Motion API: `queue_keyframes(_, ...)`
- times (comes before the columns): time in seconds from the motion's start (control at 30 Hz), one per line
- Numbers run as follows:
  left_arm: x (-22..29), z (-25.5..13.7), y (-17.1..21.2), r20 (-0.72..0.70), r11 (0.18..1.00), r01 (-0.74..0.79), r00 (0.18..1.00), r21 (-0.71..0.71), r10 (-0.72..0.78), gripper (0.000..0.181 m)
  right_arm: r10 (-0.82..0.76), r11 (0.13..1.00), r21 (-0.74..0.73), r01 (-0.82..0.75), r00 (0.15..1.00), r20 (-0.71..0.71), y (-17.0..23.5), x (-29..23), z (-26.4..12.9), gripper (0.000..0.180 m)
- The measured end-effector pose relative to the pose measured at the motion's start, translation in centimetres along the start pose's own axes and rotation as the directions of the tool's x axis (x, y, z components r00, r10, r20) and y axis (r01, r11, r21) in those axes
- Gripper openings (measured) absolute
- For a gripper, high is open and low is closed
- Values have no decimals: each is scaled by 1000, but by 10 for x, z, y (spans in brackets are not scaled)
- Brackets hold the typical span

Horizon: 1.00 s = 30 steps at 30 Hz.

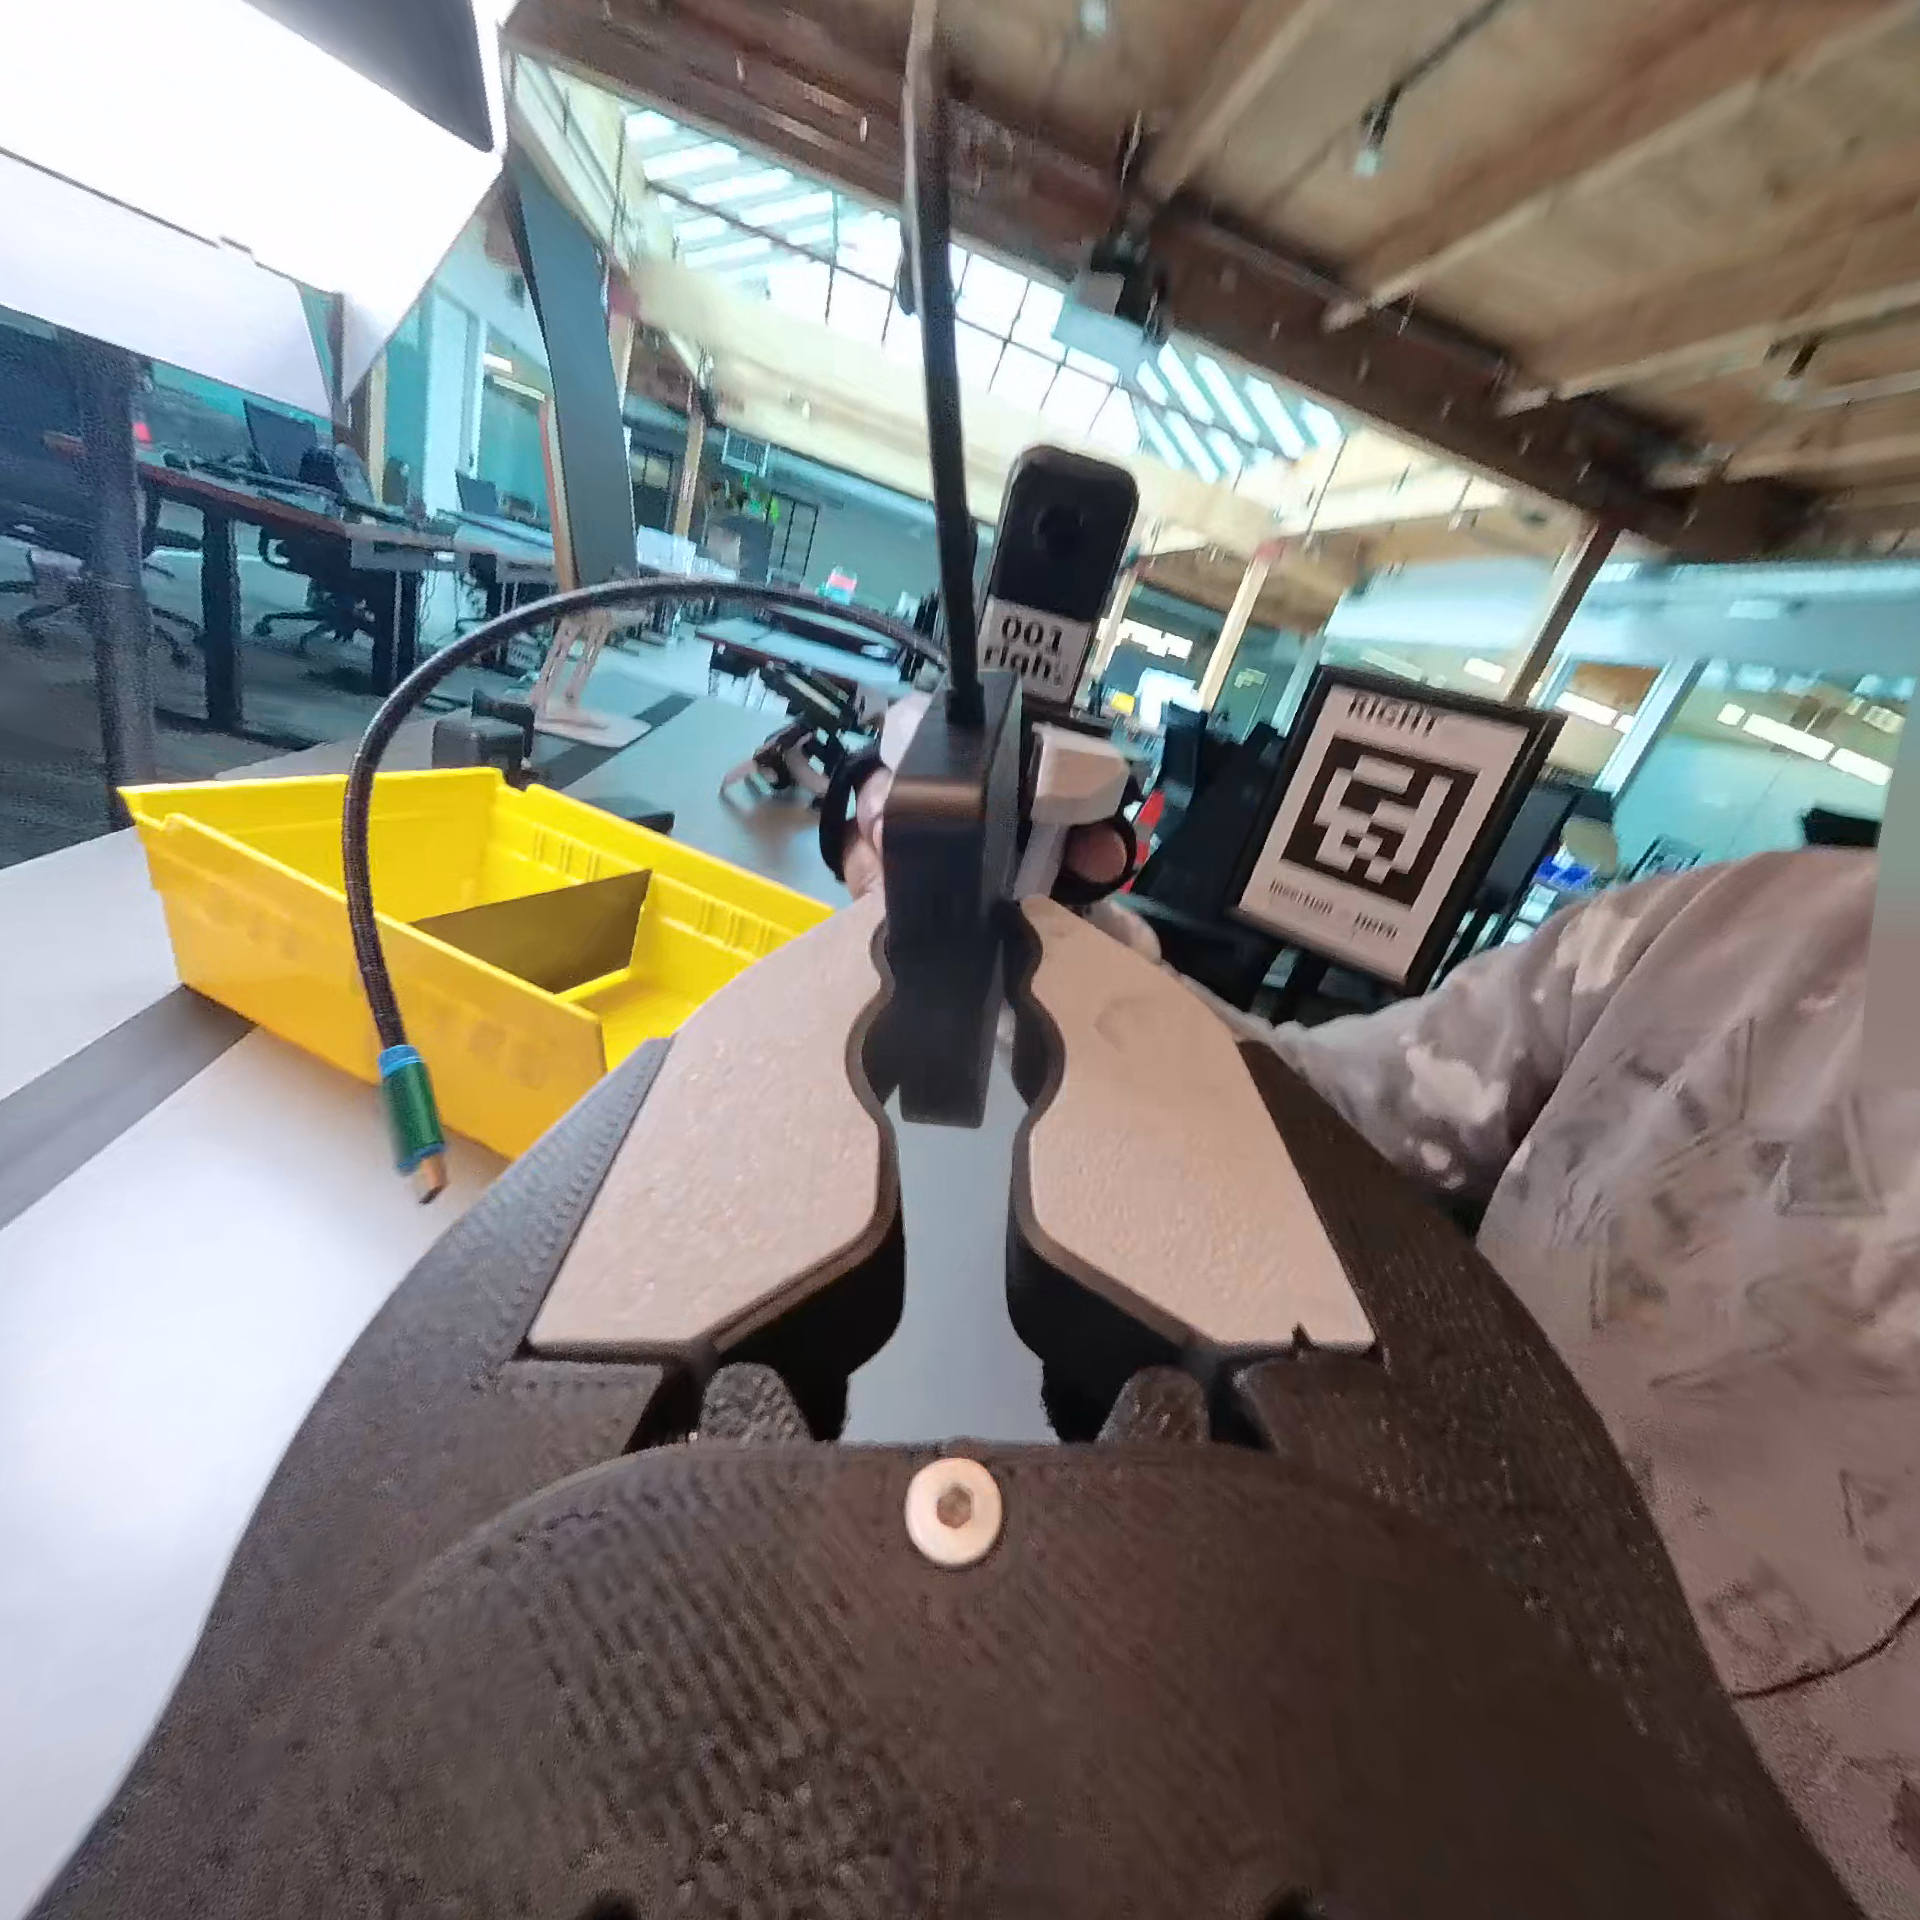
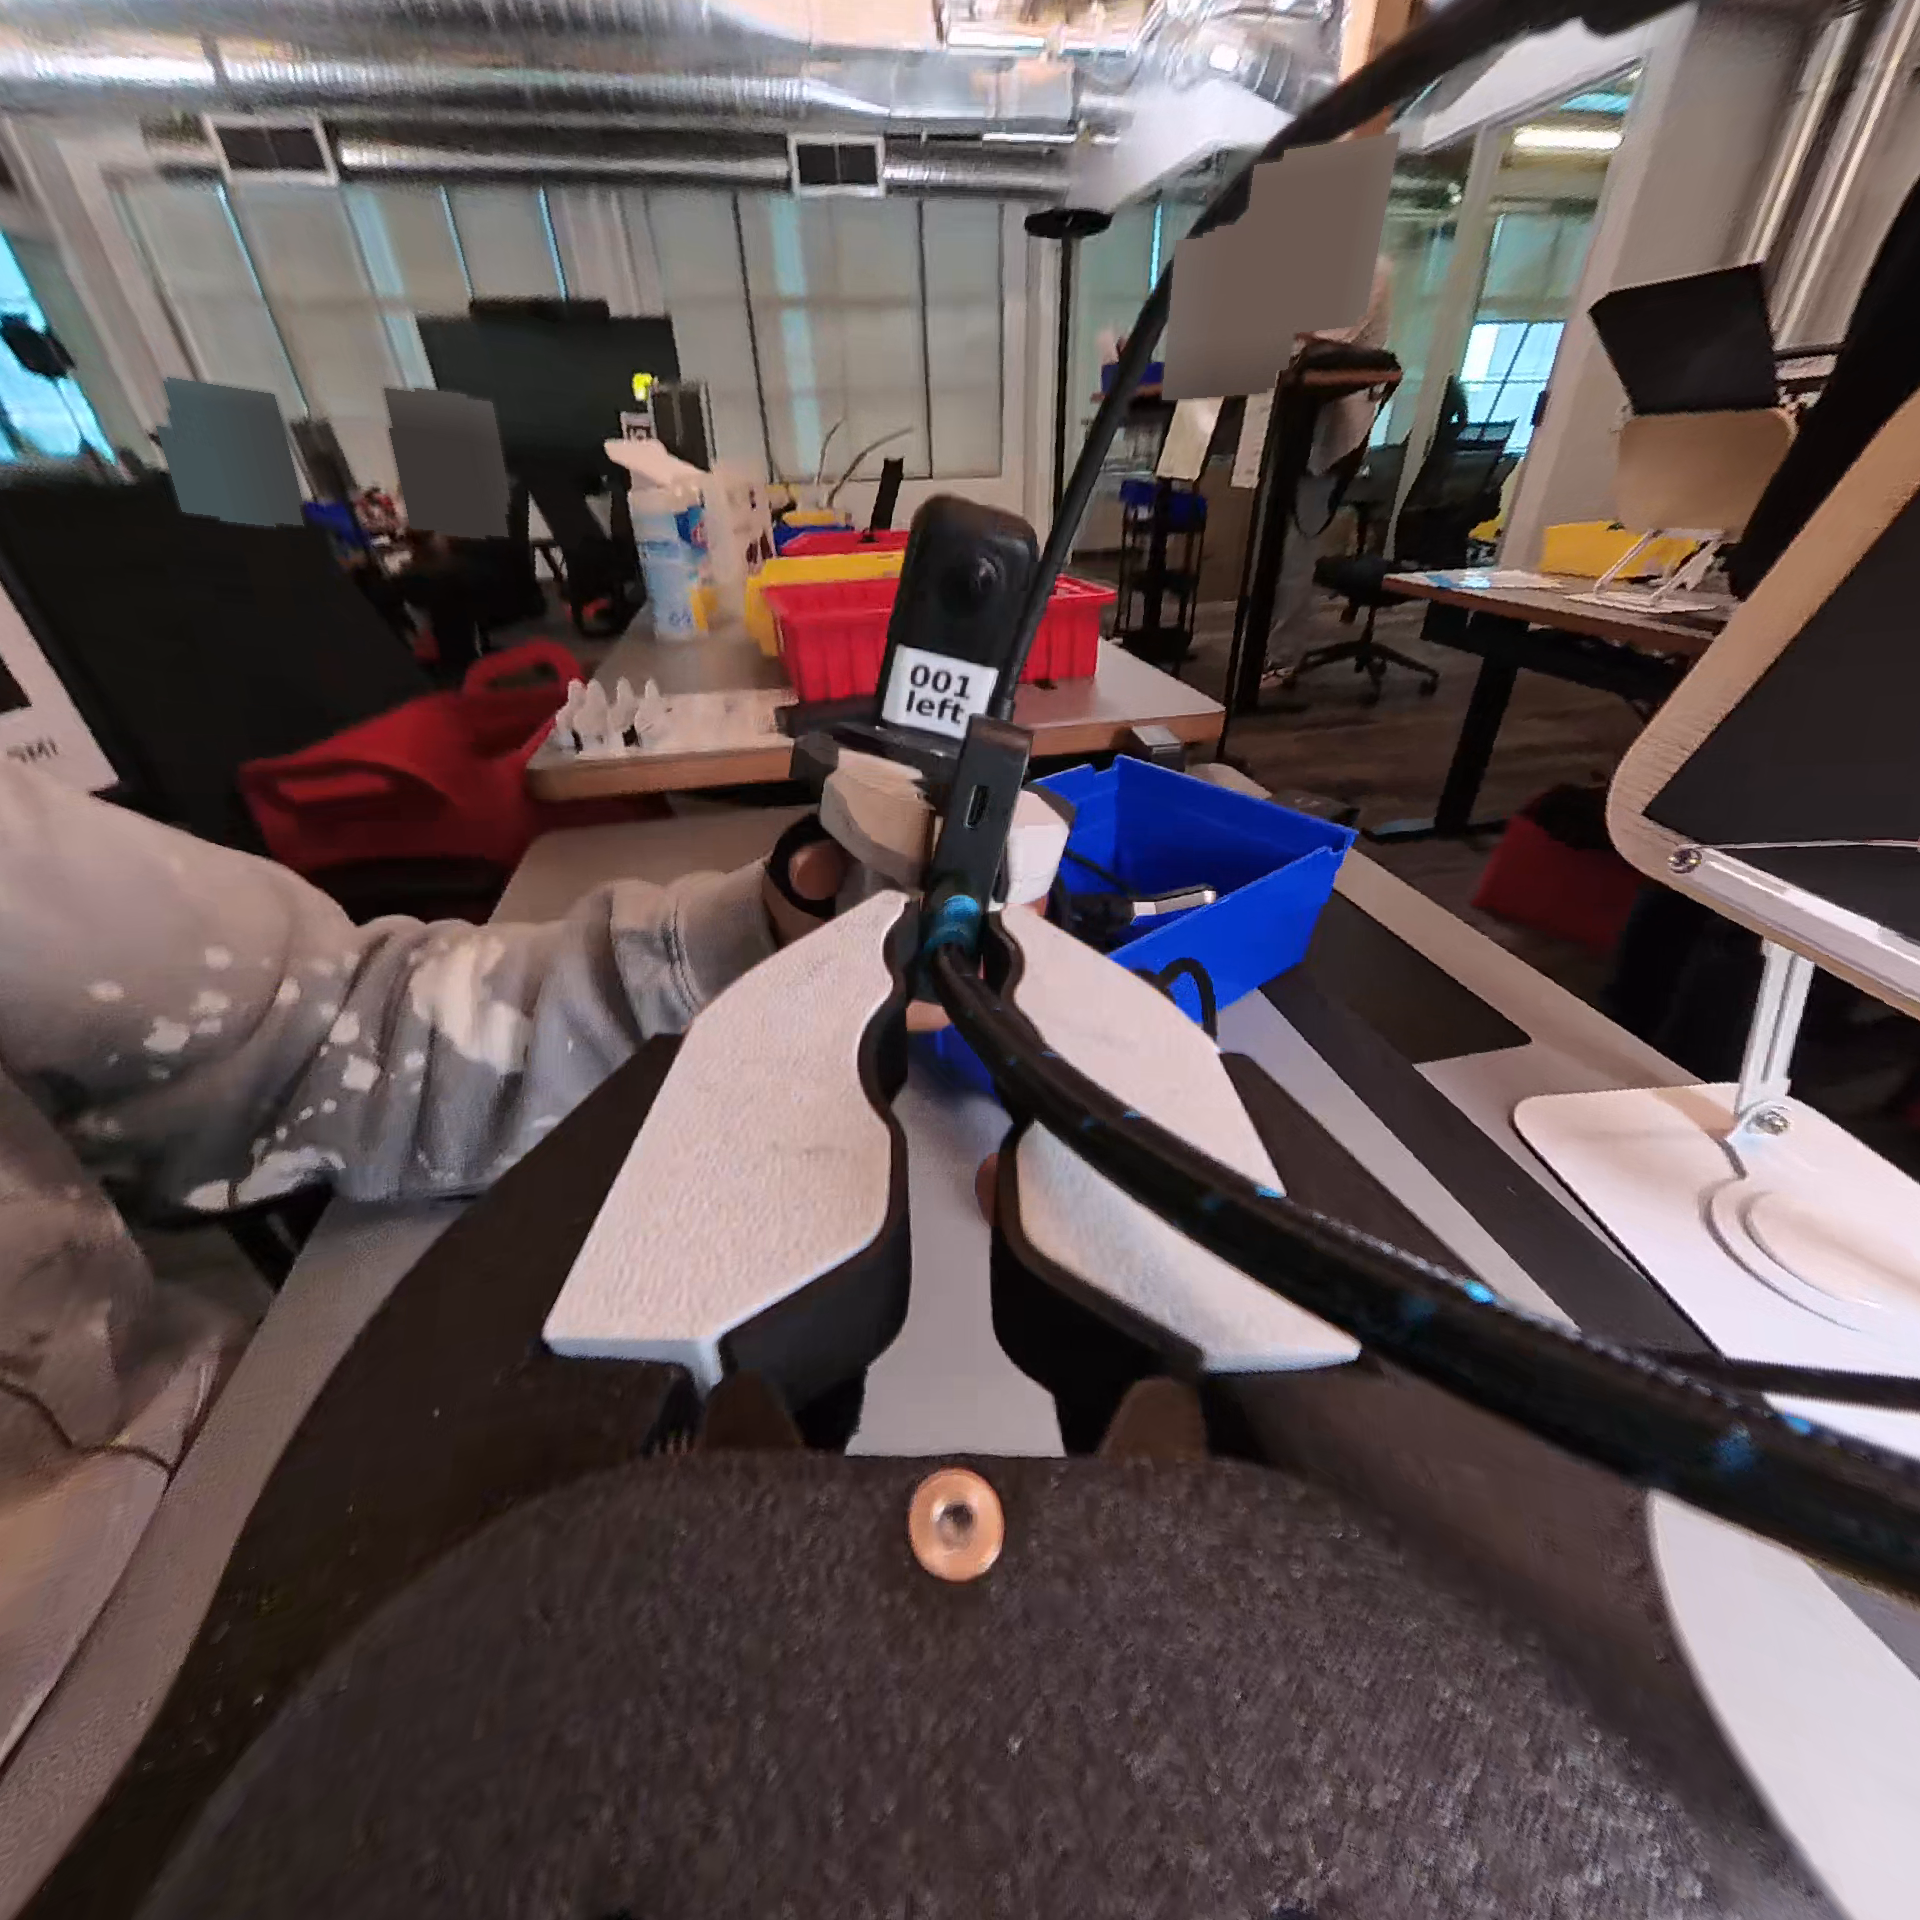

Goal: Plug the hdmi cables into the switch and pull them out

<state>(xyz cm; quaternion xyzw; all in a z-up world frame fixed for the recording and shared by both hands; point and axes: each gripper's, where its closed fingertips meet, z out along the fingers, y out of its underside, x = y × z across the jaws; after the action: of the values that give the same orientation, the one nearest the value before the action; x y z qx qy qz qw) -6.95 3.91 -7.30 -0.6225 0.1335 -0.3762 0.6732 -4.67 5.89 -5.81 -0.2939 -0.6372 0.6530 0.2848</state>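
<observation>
My left gripper is shut on the black switch and holds it edge-on in the air. A thin black cable rises from the switch's top. A braided cable arcs out from behind the switch and its green plug hangs free at the left. My right gripper is shut on the blue-ringed plug of a black braided cable. That plug meets the switch at its lower edge; how deep it sits is hidden. One port on the switch shows empty.
A yellow bin sits on the white table to the left. A blue bin holding cables lies beyond the switch. A white stand carrying a tilted panel is at the right. A person's grey sleeve crosses the left.
</observation>
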Motion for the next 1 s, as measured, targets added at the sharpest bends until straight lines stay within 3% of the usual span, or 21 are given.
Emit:
queue_keyframes(0.33,17,14,7,-40,994,-105,994,-39,103,19,82,996,28,-86,990,112,-1,-11,-1,11)
queue_keyframes(0.7,12,16,0,36,980,-199,979,-8,200,15,168,983,52,-176,977,130,1,-5,-1,11)
queue_keyframes(1.0,18,22,-2,27,976,-217,976,-2,217,15,19,999,47,-24,994,105,-2,-11,-3,10)
